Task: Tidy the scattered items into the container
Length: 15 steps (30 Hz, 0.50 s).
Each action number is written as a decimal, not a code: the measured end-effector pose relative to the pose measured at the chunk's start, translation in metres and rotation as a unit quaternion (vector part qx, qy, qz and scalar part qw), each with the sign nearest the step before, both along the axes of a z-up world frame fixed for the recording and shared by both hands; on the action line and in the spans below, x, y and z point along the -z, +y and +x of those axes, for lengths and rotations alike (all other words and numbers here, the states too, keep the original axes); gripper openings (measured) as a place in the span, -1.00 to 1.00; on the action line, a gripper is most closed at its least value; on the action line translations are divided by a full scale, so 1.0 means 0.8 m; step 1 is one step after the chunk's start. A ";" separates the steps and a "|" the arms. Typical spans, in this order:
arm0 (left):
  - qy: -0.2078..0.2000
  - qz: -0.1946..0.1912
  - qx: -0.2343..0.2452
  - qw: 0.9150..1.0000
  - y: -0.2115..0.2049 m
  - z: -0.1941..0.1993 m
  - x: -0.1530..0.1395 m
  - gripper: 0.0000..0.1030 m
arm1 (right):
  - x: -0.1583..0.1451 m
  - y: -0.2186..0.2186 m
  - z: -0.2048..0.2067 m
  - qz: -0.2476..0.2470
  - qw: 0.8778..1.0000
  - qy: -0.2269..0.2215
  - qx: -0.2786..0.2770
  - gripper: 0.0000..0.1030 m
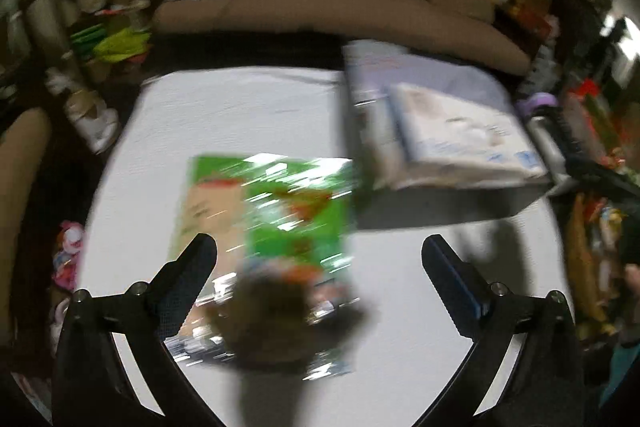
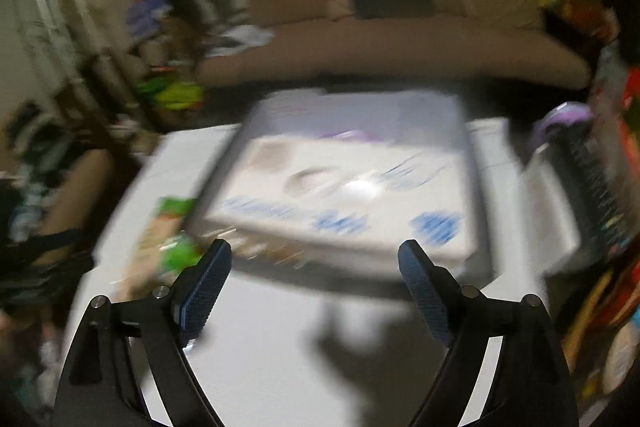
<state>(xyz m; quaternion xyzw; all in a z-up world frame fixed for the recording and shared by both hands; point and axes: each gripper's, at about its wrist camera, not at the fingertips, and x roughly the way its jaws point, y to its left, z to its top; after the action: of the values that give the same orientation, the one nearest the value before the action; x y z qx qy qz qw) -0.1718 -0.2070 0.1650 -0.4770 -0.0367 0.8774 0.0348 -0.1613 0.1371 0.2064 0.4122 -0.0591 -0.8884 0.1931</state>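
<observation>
Both views are motion-blurred. A shiny green snack package [image 1: 280, 223] lies flat on the white table [image 1: 240, 115], with a dark shadow across its near end. My left gripper [image 1: 318, 259] hovers over that near end, open wide, with nothing touching its fingers. To the right stands the grey container [image 1: 440, 205], which holds a white pack with blue print [image 1: 460, 135]. In the right wrist view the container [image 2: 360, 113] and the white pack [image 2: 352, 195] fill the middle. My right gripper [image 2: 316, 267] is open in front of it, holding nothing. The green package [image 2: 168, 239] lies to its left.
A bottle with a purple lid [image 1: 540, 107] [image 2: 564, 117] stands just right of the container, beside a long black object [image 2: 592, 179]. A brown sofa [image 1: 320, 3] runs behind the table. Cluttered piles flank the table on both sides.
</observation>
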 end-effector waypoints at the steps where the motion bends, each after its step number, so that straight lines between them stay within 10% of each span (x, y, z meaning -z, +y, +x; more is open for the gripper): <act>1: -0.008 -0.001 -0.013 1.000 -0.026 0.007 0.012 1.00 | 0.004 -0.008 0.011 -0.016 1.000 -0.006 -0.013 0.71; 8: -0.055 0.044 -0.083 0.994 -0.155 0.032 0.107 1.00 | 0.085 -0.110 0.047 -0.105 0.986 -0.097 -0.082 0.69; 15: -0.078 0.066 -0.068 0.992 -0.171 0.023 0.168 1.00 | 0.187 -0.179 0.028 -0.124 0.979 -0.155 -0.052 0.46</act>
<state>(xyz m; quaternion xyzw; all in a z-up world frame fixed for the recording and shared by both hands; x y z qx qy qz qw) -0.1534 -0.3437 0.0310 -0.5367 -0.1292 0.8338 0.0035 -0.1390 -0.0060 0.0570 0.5201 -0.1764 -0.7885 0.2770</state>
